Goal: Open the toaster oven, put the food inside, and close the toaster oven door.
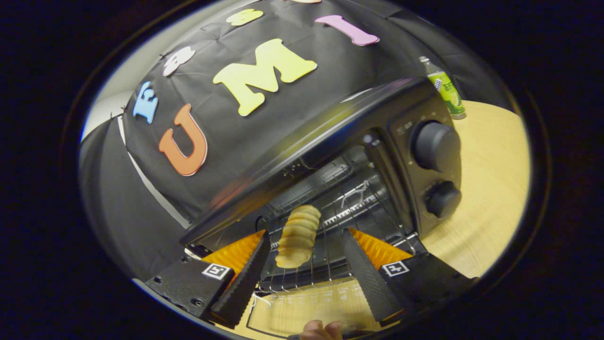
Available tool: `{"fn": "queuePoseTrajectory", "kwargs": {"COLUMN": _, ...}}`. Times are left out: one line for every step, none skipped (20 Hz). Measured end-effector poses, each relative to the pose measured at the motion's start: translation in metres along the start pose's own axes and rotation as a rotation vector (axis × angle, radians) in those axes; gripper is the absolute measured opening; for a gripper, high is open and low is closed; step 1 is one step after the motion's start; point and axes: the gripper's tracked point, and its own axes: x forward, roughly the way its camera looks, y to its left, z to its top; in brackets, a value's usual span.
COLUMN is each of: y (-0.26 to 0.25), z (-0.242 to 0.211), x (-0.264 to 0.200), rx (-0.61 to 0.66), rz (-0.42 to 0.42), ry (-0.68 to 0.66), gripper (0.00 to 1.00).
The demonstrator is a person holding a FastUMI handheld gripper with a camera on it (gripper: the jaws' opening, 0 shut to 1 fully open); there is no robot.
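The black toaster oven (pixel 330 137) stands on a wooden table with its door (pixel 311 302) folded down toward me. A ridged, pale golden pastry (pixel 298 236) lies on the wire rack (pixel 351 208) just inside the opening. My gripper (pixel 306 235) is open, and its fingertips reach to the front of the rack on either side of the pastry. The left finger (pixel 250 274) is close beside the pastry; the right finger (pixel 363 269) stands well apart from it. Neither finger presses on it.
Two round knobs (pixel 436 146) (pixel 443 198) sit on the oven's right panel. A green bottle (pixel 446 89) stands on the table (pixel 486 189) behind the oven's right side. A person's fingers (pixel 321 329) show at the door's near edge.
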Motion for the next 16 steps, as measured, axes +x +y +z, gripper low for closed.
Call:
{"fn": "queuePoseTrajectory", "kwargs": {"y": 0.000, "z": -0.001, "x": -0.008, "rx": -0.009, "rz": -0.005, "ry": 0.006, "gripper": 1.00}}
{"fn": "queuePoseTrajectory", "kwargs": {"y": 0.001, "z": -0.001, "x": -0.016, "rx": -0.017, "rz": -0.009, "ry": 0.008, "gripper": 1.00}}
{"fn": "queuePoseTrajectory", "kwargs": {"y": 0.004, "z": -0.003, "x": -0.025, "rx": -0.025, "rz": -0.006, "ry": 0.012, "gripper": 1.00}}
{"fn": "queuePoseTrajectory", "kwargs": {"y": 0.009, "z": -0.003, "x": -0.034, "rx": -0.031, "rz": -0.004, "ry": 0.014, "gripper": 1.00}}
{"fn": "queuePoseTrajectory", "kwargs": {"y": 0.013, "z": -0.003, "x": -0.044, "rx": -0.042, "rz": -0.002, "ry": 0.013, "gripper": 1.00}}
{"fn": "queuePoseTrajectory", "kwargs": {"y": 0.017, "z": -0.003, "x": -0.054, "rx": -0.062, "rz": -0.005, "ry": 0.012, "gripper": 1.00}}
{"fn": "queuePoseTrajectory", "kwargs": {"y": 0.020, "z": -0.002, "x": -0.066, "rx": -0.092, "rz": -0.016, "ry": 0.006, "gripper": 1.00}}
{"fn": "queuePoseTrajectory", "kwargs": {"y": 0.022, "z": 0.002, "x": -0.078, "rx": -0.126, "rz": -0.031, "ry": -0.008, "gripper": 1.00}}
{"fn": "queuePoseTrajectory", "kwargs": {"y": 0.023, "z": 0.007, "x": -0.088, "rx": -0.165, "rz": -0.053, "ry": -0.025, "gripper": 1.00}}
{"fn": "queuePoseTrajectory", "kwargs": {"y": 0.026, "z": 0.012, "x": -0.098, "rx": -0.204, "rz": -0.065, "ry": -0.044, "gripper": 1.00}}
{"fn": "queuePoseTrajectory", "kwargs": {"y": 0.032, "z": 0.017, "x": -0.110, "rx": -0.234, "rz": -0.066, "ry": -0.059, "gripper": 1.00}}
{"fn": "queuePoseTrajectory", "kwargs": {"y": 0.036, "z": 0.020, "x": -0.122, "rx": -0.255, "rz": -0.073, "ry": -0.069, "gripper": 1.00}}
{"fn": "queuePoseTrajectory", "kwargs": {"y": 0.041, "z": 0.022, "x": -0.134, "rx": -0.271, "rz": -0.075, "ry": -0.074, "gripper": 1.00}}
{"fn": "queuePoseTrajectory", "kwargs": {"y": 0.048, "z": 0.025, "x": -0.146, "rx": -0.287, "rz": -0.074, "ry": -0.078, "gripper": 1.00}}
{"fn": "queuePoseTrajectory", "kwargs": {"y": 0.054, "z": 0.027, "x": -0.160, "rx": -0.315, "rz": -0.077, "ry": -0.084, "gripper": 1.00}}
{"fn": "queuePoseTrajectory", "kwargs": {"y": 0.061, "z": 0.032, "x": -0.175, "rx": -0.347, "rz": -0.088, "ry": -0.097, "gripper": 1.00}}
